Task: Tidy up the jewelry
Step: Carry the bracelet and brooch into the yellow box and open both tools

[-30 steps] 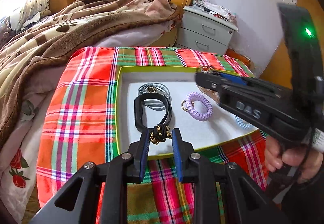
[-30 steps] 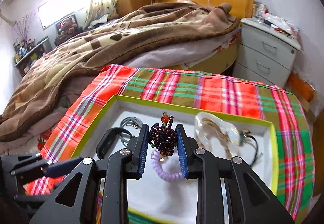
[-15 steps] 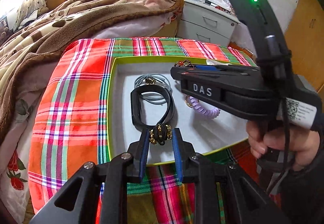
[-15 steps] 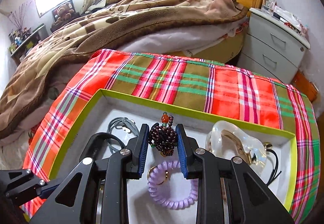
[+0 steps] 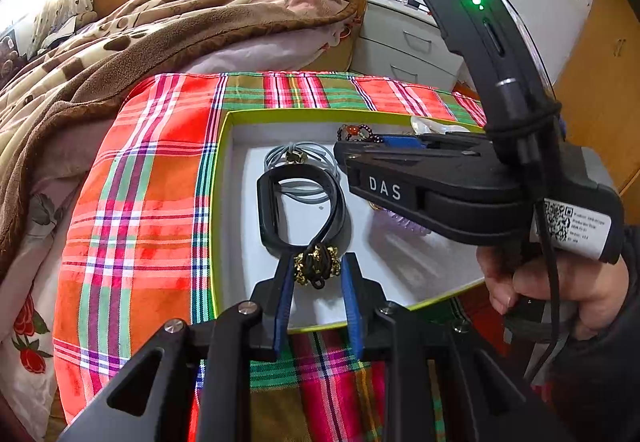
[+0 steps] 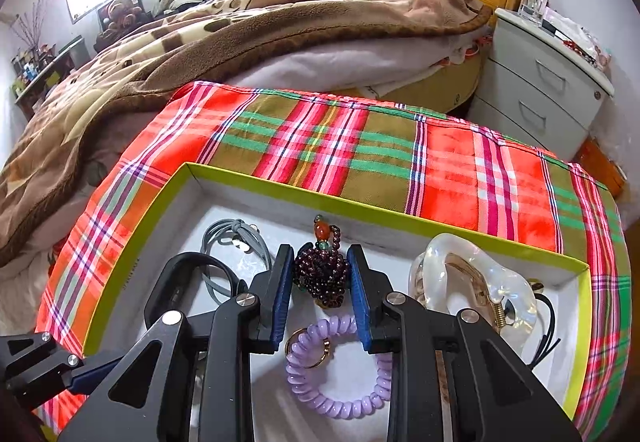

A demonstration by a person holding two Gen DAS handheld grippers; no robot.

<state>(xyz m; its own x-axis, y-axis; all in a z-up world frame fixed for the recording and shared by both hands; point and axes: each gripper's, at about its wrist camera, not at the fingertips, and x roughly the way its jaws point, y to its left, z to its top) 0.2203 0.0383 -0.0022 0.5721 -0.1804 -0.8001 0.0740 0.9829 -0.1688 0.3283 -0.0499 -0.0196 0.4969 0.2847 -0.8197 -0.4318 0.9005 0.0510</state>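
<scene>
Left tool (image 5: 316, 274) clamps a black-and-gold hair tie (image 5: 317, 269) over the white tray (image 5: 236, 146), jaws just easing apart. Right tool (image 6: 320, 272) clamps a garnet bead bracelet (image 6: 320, 274) above a purple coil tie (image 6: 336, 370).

My blue-padded fingers (image 6: 282, 298) flank dark garnet beads (image 6: 320, 274) topped with an orange stone. A lilac coil band (image 6: 336, 366) lies at six o'clock, in the white, lime-rimmed box (image 6: 256, 178) on red-green plaid cloth (image 6: 360, 146).
</scene>
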